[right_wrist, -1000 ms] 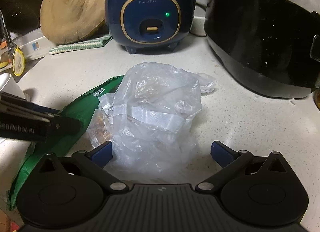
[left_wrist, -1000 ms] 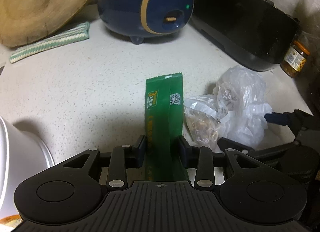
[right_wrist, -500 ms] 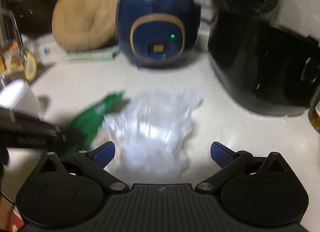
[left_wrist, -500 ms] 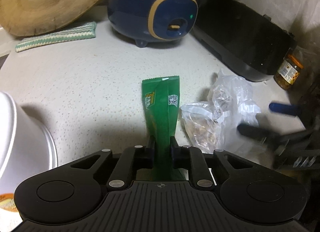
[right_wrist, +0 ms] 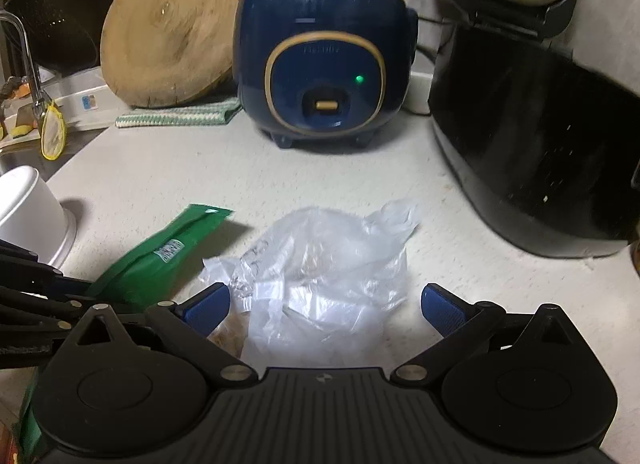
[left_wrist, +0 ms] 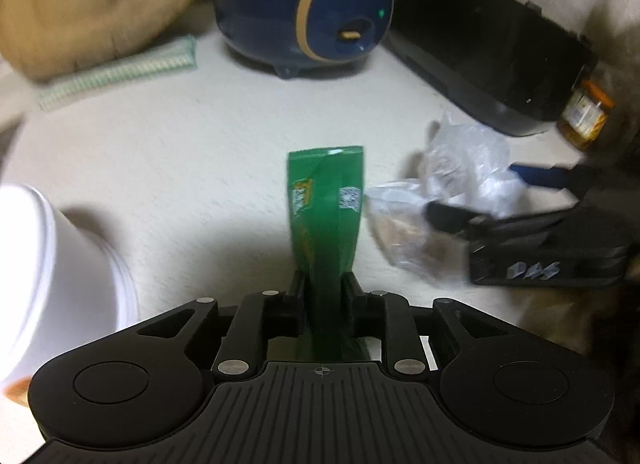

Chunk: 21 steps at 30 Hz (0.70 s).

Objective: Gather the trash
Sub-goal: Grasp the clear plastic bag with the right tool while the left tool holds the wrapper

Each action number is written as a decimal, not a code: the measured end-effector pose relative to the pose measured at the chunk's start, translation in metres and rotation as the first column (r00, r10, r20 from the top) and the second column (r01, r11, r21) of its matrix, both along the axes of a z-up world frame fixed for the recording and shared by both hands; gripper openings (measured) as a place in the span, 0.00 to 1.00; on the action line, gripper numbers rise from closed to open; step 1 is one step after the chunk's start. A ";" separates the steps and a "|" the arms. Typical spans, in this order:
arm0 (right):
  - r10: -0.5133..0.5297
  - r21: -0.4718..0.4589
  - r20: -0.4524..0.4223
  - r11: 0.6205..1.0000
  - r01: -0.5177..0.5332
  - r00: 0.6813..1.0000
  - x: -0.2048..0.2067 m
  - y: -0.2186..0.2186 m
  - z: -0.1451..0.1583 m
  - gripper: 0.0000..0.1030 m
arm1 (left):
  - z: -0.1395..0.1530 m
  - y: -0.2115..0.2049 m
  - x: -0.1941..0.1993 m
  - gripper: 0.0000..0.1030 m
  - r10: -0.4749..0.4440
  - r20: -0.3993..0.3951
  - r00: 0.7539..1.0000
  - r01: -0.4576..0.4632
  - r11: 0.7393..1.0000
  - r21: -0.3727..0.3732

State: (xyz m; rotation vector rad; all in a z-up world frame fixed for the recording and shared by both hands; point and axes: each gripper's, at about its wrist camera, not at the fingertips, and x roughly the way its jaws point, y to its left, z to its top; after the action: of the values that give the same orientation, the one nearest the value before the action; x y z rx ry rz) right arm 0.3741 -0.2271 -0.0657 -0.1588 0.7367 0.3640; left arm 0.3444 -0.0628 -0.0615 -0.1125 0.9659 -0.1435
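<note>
My left gripper [left_wrist: 325, 292] is shut on a long green snack wrapper [left_wrist: 326, 208] and holds it lifted, its far end pointing away over the speckled counter. The wrapper also shows at the left of the right wrist view [right_wrist: 160, 254]. A crumpled clear plastic bag [right_wrist: 324, 272] with brown scraps inside lies on the counter; it also shows in the left wrist view [left_wrist: 444, 200]. My right gripper [right_wrist: 326, 304] is open, its blue fingertips either side of the bag's near part. The right gripper appears at the right of the left wrist view [left_wrist: 532, 200].
A blue rice cooker [right_wrist: 324, 68] and a black cooker [right_wrist: 536, 144] stand at the back. A round wooden board [right_wrist: 172, 28] leans behind a green striped cloth [right_wrist: 176, 116]. A white cup [right_wrist: 28, 212] stands left, a jar [left_wrist: 586, 116] at the far right.
My left gripper closed on the green wrapper and lifted it. My right gripper pulled back and up a little from the plastic bag, still open.
</note>
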 end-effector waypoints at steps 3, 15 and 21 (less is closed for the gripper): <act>-0.009 -0.002 -0.009 1.000 0.009 1.000 0.001 0.000 -0.009 0.99 | 0.003 -0.002 0.003 0.23 -0.005 0.004 1.000 0.005 1.000 -0.014; -0.027 0.032 -0.030 0.999 0.028 0.999 0.000 -0.004 -0.016 0.99 | -0.009 -0.035 0.004 0.53 -0.118 0.018 0.993 0.113 0.978 0.178; -0.005 0.007 -0.004 1.000 0.005 1.000 0.000 0.002 -0.012 0.88 | -0.009 -0.030 0.008 0.51 -0.104 0.028 0.994 0.098 0.980 0.172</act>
State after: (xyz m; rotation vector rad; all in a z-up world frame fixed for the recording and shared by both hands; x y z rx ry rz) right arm 0.3744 -0.2246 -0.0781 -0.1497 0.7400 0.3623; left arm 0.3520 -0.0931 -0.0710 0.0961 0.9437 -0.1553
